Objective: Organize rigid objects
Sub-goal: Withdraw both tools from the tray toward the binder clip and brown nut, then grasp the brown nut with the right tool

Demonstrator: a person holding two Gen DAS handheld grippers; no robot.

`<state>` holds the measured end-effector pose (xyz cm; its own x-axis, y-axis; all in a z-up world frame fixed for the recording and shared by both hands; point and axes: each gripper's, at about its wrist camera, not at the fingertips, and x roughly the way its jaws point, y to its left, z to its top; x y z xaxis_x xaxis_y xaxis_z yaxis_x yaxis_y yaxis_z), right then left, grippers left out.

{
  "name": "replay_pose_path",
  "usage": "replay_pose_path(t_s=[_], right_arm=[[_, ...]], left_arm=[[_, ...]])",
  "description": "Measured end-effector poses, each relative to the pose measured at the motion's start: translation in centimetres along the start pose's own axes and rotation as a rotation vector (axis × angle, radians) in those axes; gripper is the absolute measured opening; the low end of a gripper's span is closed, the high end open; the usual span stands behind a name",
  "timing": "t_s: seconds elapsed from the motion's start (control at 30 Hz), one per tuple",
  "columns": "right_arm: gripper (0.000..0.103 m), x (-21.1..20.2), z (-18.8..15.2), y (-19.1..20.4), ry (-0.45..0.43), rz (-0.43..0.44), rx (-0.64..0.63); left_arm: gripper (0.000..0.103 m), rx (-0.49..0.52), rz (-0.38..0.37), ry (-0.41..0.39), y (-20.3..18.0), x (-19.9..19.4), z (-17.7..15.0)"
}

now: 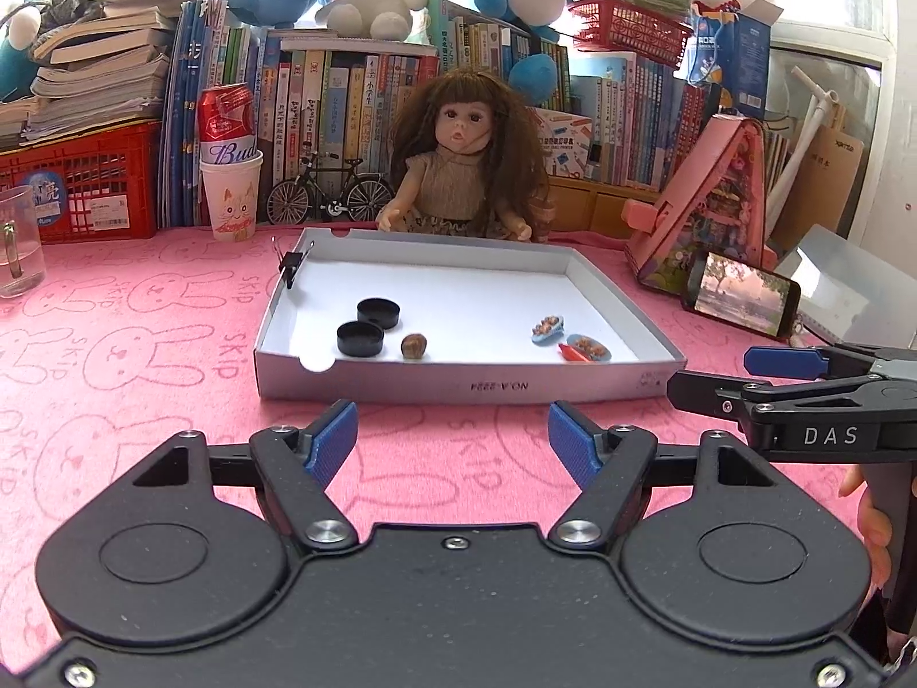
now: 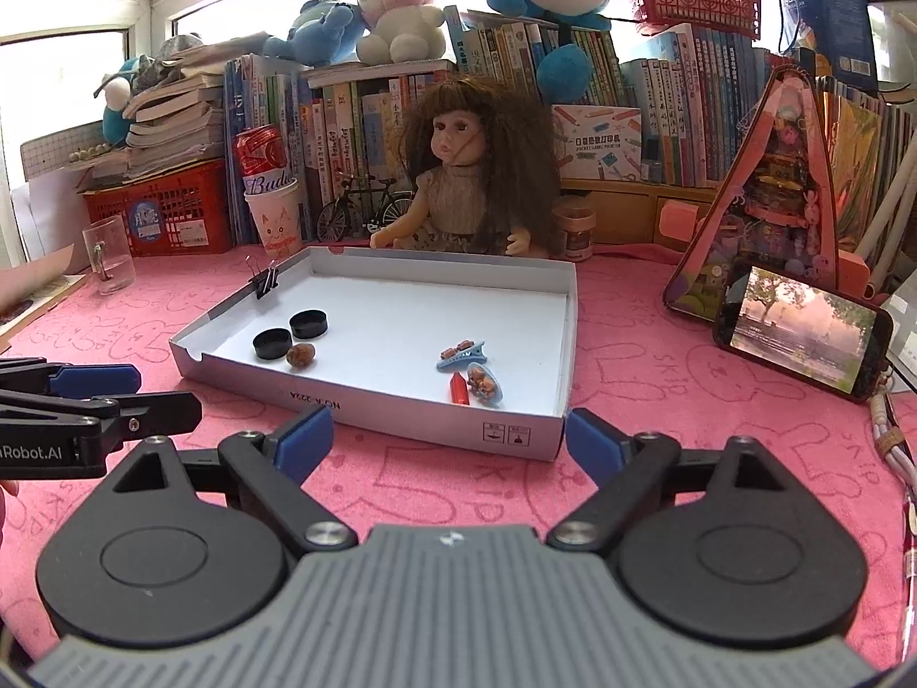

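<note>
A shallow white box lid lies on the pink cloth. In it are two black caps, a brown walnut, two blue hair clips and a small red piece. A black binder clip grips its left wall. My left gripper is open and empty, just before the lid's front wall. My right gripper is open and empty at the lid's front right corner.
A doll sits behind the lid. A paper cup holding a red can, a glass mug, a toy bicycle, a pink toy house and a phone surround it. Books fill the back.
</note>
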<state>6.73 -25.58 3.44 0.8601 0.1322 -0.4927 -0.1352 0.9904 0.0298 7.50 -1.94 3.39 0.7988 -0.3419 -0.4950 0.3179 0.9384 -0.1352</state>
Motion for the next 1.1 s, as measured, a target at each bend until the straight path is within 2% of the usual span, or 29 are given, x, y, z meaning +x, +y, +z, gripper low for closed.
replay_pose_path(t_s=[0.4,0.73,0.87,1.0,1.1], right_arm=[[0.094,-2.5,-4.0,1.3,-0.064,-0.047,-0.086],[0.095,-3.8,-6.7,1.5,-0.082,-0.078,-0.103],[0.095,-3.9,-7.3,1.3,-0.076,-0.081,-0.101],[0.094,-3.8,-7.8,1.0,-0.038,-0.09,-0.107],[0.088,-3.8,-8.2,0.5,-0.019,-0.088,-0.09]], left_arm=[[0.072,0.064,-0.006,-0.022,-1.1,-2.9,-3.9],[0.071,0.087,0.019,-0.032,-1.1,-4.3,-6.7],[0.066,0.104,0.031,-0.023,-1.1,-4.5,-7.4],[0.055,0.105,0.03,-0.021,-0.9,-4.9,-8.0],[0.049,0.113,0.041,-0.024,-0.9,-5.2,-8.3]])
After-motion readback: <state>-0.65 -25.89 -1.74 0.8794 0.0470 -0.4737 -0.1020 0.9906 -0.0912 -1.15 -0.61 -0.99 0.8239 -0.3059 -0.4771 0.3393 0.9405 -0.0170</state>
